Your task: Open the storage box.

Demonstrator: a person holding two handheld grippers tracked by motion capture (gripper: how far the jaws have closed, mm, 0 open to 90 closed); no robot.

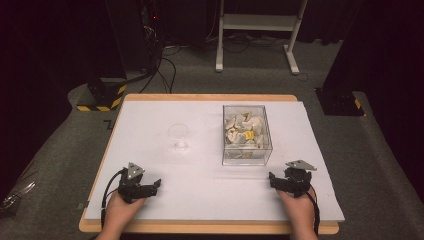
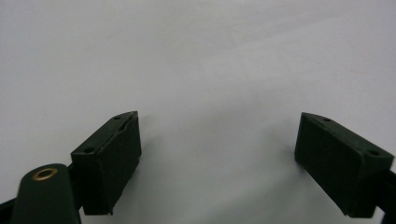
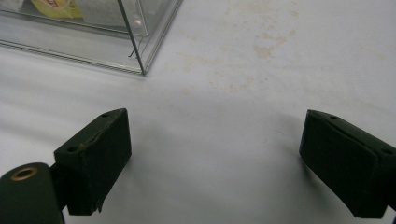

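Observation:
A clear plastic box (image 1: 247,134) holding several pale and yellow packets stands right of centre on the white table top (image 1: 200,150). A clear stemmed glass (image 1: 178,136) stands left of the box. My left gripper (image 1: 150,187) rests near the front left edge, open, with nothing between its jaws; its gripper view has bare white surface (image 2: 210,84) ahead. My right gripper (image 1: 281,183) rests near the front right, open and empty, just in front of the box's near corner (image 3: 140,70).
The white sheet lies on a wooden board (image 1: 210,227) over grey carpet. A white stand (image 1: 257,30) and cables sit on the floor beyond the table. Faint stains (image 3: 261,51) mark the sheet by the box.

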